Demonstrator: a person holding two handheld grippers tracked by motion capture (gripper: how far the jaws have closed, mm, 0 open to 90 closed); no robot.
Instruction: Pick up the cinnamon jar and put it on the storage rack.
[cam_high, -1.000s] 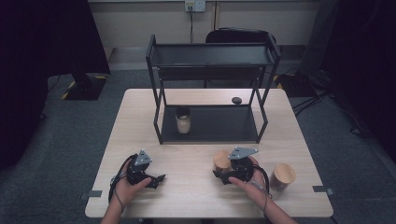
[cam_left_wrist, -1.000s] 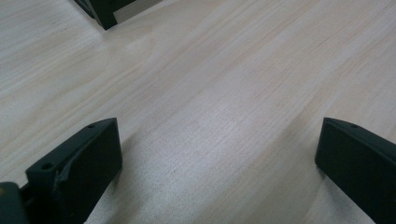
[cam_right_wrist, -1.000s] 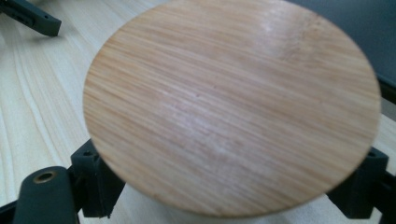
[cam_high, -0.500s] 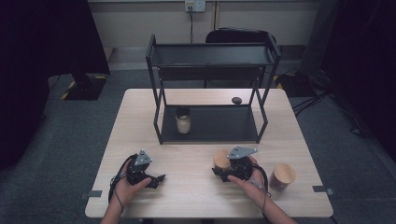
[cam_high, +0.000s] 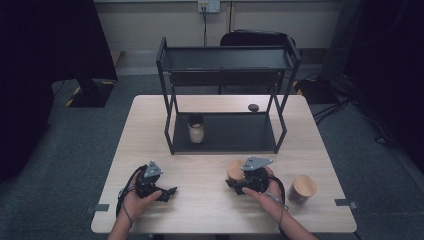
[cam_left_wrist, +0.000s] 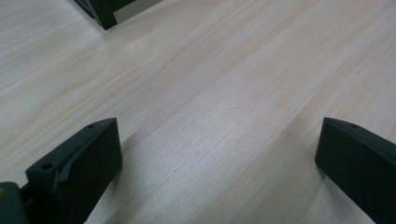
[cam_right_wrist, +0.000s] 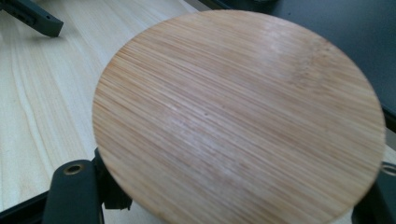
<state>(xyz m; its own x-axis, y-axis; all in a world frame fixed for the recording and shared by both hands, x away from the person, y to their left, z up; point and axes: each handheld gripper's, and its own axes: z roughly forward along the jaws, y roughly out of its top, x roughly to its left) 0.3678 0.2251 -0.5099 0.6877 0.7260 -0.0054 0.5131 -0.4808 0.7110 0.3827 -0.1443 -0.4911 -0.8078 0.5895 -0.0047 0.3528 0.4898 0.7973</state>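
My right gripper (cam_high: 235, 180) lies at the table's front right, its jaws around a jar with a round bamboo lid (cam_high: 234, 169). In the right gripper view the lid (cam_right_wrist: 238, 116) spans the gap above both black jaws. The jaws have just been closing and now stand shut on this jar. My left gripper (cam_high: 167, 192) rests at the front left, held in a hand. Its jaws stand wide apart in the left gripper view (cam_left_wrist: 217, 140), with bare wood between them.
A black two-tier rack (cam_high: 227, 55) stands at the middle back of the wooden table (cam_high: 210, 205). A dark-lidded jar (cam_high: 196, 130) sits on its lower shelf. A second bamboo-lidded jar (cam_high: 302, 189) stands at the front right. A small dark object (cam_high: 253, 107) lies behind the rack.
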